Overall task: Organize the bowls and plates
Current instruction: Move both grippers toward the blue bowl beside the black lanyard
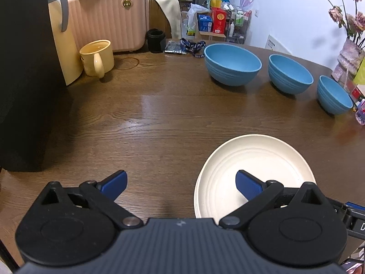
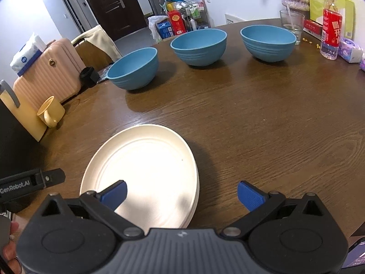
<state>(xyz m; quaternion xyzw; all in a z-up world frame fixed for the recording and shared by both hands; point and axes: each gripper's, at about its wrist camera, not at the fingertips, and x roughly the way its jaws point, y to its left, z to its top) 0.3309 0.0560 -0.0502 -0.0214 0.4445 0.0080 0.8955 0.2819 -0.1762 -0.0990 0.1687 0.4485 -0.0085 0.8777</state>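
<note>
My left tongs (image 1: 181,186) stand spread wide, blue fingertips (image 1: 115,182) well apart, nothing between them, angled steeply downward. My right tongs (image 2: 181,194) match: jaws fully apart, pads (image 2: 251,194) clear of any contact, tilted down the same way. From the right view, the left tongs' black body (image 2: 32,182) shows at the left edge, and my own fingers (image 2: 9,246) peek in low.
</note>
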